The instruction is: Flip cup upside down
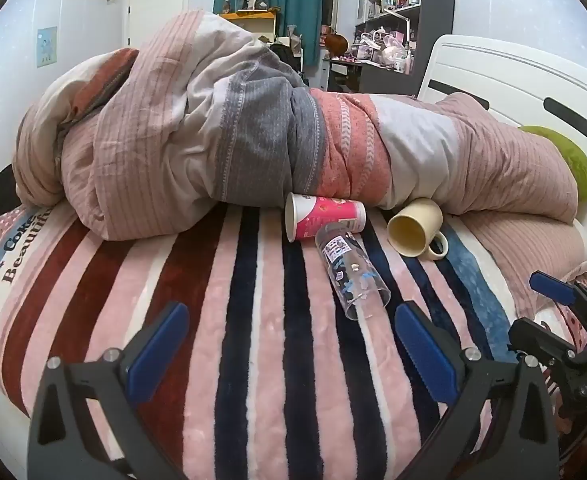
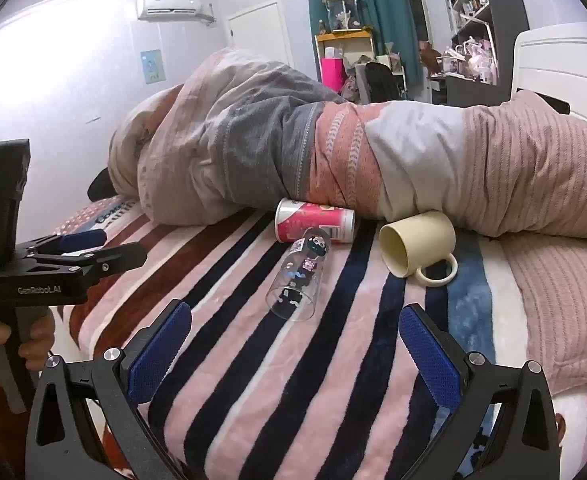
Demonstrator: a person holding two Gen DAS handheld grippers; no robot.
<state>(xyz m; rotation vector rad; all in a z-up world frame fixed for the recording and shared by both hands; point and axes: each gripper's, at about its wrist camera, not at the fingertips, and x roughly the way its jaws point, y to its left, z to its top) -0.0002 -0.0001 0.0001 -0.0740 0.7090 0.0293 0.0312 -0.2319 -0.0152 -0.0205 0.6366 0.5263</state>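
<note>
Three cups lie on their sides on a striped blanket on a bed. A clear glass with printed figures [image 1: 351,276] [image 2: 299,280] lies nearest, mouth toward me. A pink and white paper cup [image 1: 323,216] [image 2: 313,224] lies behind it against the duvet. A cream mug with a handle [image 1: 415,226] [image 2: 417,242] lies to the right, mouth toward me. My left gripper [image 1: 289,320] is open and empty, short of the glass. My right gripper [image 2: 295,320] is open and empty, just in front of the glass.
A rolled duvet [image 1: 233,136] [image 2: 413,160] runs across the bed behind the cups. A white headboard [image 1: 513,80] stands at the right. The left gripper's body [image 2: 53,268] shows at the left of the right wrist view.
</note>
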